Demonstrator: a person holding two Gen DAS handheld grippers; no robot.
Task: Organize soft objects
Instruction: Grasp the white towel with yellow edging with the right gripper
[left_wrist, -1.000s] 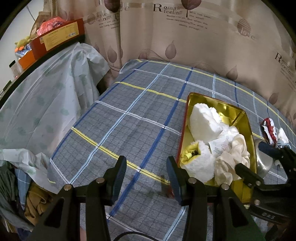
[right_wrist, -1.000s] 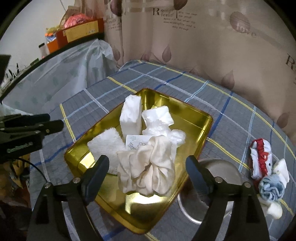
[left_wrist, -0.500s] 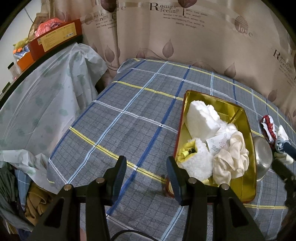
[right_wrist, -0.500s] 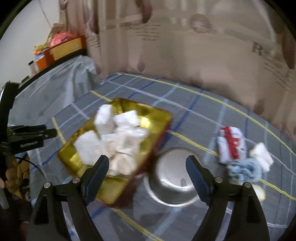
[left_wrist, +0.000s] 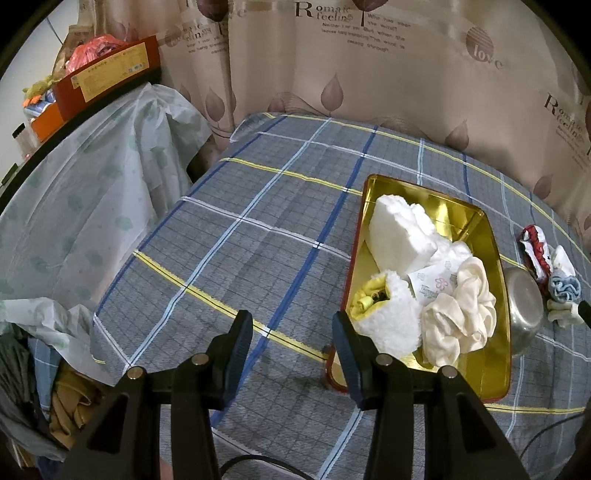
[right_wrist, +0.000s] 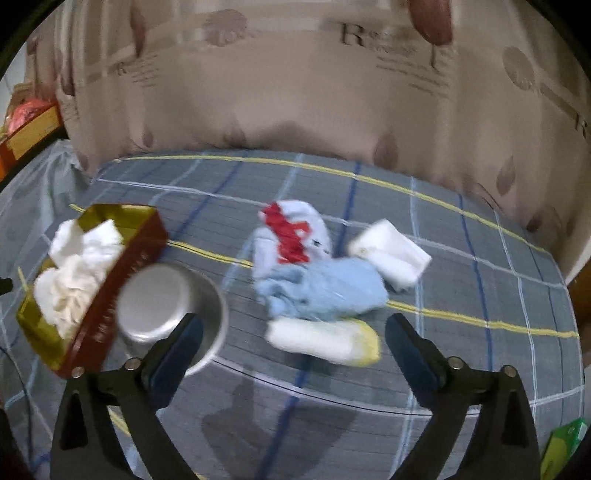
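The right fingers (right_wrist: 291, 334) have just opened wide with nothing between them, above a small pile of socks (right_wrist: 317, 284) on the desk (right_wrist: 480, 258). The left fingers (left_wrist: 291, 332) are half open and empty, beside the gold tray (left_wrist: 495, 373) full of white soft things (left_wrist: 399, 236).

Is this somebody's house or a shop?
Most likely a room in a home. A checked cloth covers the table, a printed curtain hangs right behind it, and a heap of clothes lies beside it, with boxes stacked on a covered shelf.
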